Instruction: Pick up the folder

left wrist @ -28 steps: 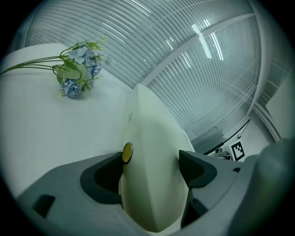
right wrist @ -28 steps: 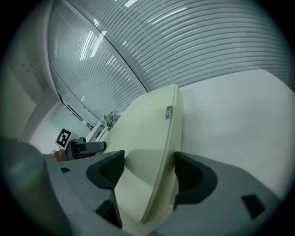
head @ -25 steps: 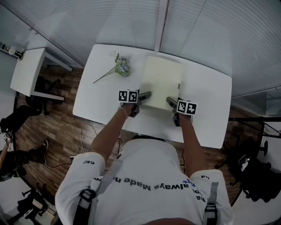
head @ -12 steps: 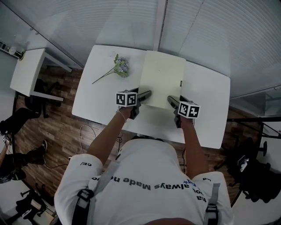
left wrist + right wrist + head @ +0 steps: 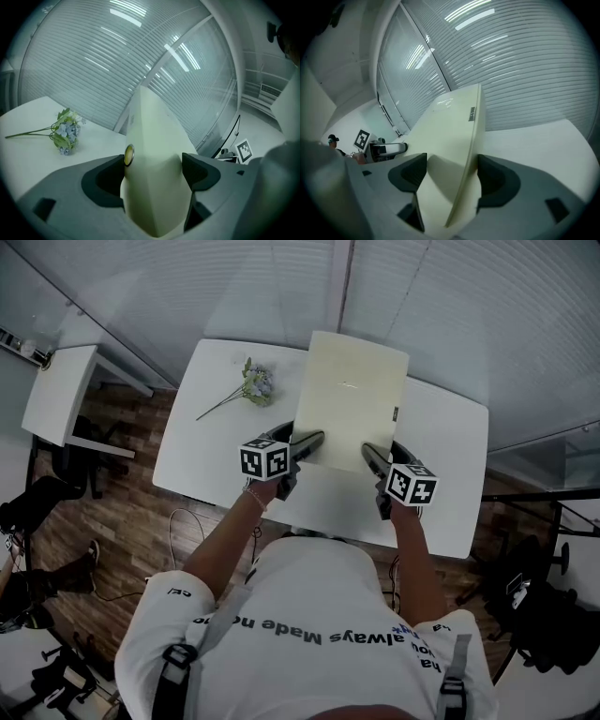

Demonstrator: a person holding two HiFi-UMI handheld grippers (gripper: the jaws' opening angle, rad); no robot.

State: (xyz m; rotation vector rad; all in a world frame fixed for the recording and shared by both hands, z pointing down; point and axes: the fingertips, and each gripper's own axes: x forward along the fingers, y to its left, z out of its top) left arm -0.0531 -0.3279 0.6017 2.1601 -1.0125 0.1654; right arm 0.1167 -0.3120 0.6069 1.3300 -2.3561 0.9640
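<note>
The folder (image 5: 349,395), clamped at its near edge between the fingers of the left gripper (image 5: 309,441) and right gripper (image 5: 372,454), is best raised evenly, clear of the counter (image 5: 208,432).

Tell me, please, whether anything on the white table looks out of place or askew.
Nothing looks damaged or spilled. The folder sits tilted only because the left gripper and right gripper are shut on its near edge. The one loose item is a flower sprig lying flat on the table, left of the folder.
</note>
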